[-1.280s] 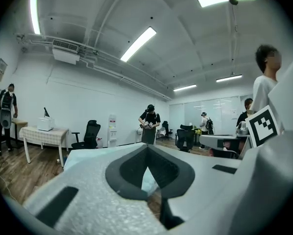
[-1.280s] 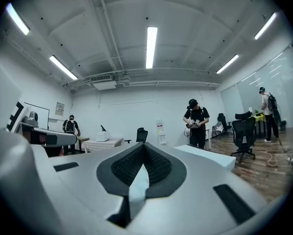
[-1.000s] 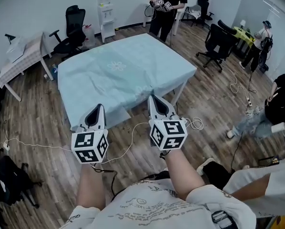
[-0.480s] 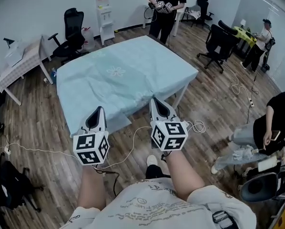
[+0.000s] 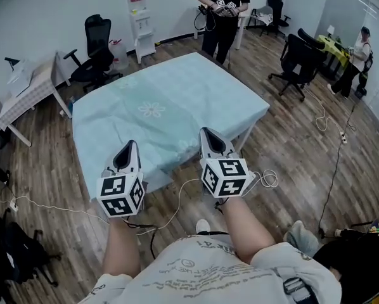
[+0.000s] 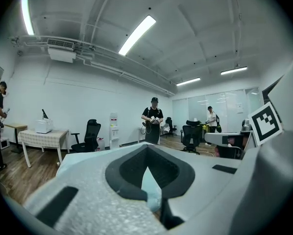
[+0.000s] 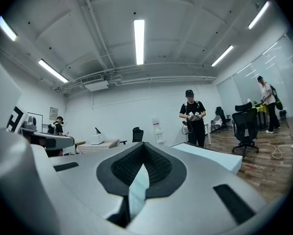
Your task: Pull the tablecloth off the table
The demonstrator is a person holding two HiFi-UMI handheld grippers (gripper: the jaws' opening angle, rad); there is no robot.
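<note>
Left gripper [image 5: 131, 144]: fingers pressed together on a pinch of cloth [image 5: 167, 97]. Its own view shows a pale blue sliver caught between them.
Right gripper [image 5: 205, 133]: the same, with the fingers shut tight on a fold of the near hem.
Change: over the last second both grippers have drawn back toward 6 o'clock, side by side and about level. The wearer has stepped back with them, and a shoe [image 5: 203, 225] now shows under the arms.
Hem: it has followed the fingers. It is drawn out from the counter edge at the two grips and sags in a puckered fold between them.
Cloth body: at 12 o'clock from the fingers, still covering the whole top of the counter [image 5: 243, 133]. No bare top shows, only a leg at 2 o'clock.
Far end: a person [image 5: 222, 11] stands at 12 o'clock just past the far corner, apart from the cloth.
Meaning: the slack looks taken up, so the pull proper seems to be only starting. Whether the cloth has slid yet I cannot tell.
Next: likely more backing toward 6 o'clock, with both grips kept even.
Risk: a cable [image 5: 270, 180] runs across the floor near the feet.
</note>
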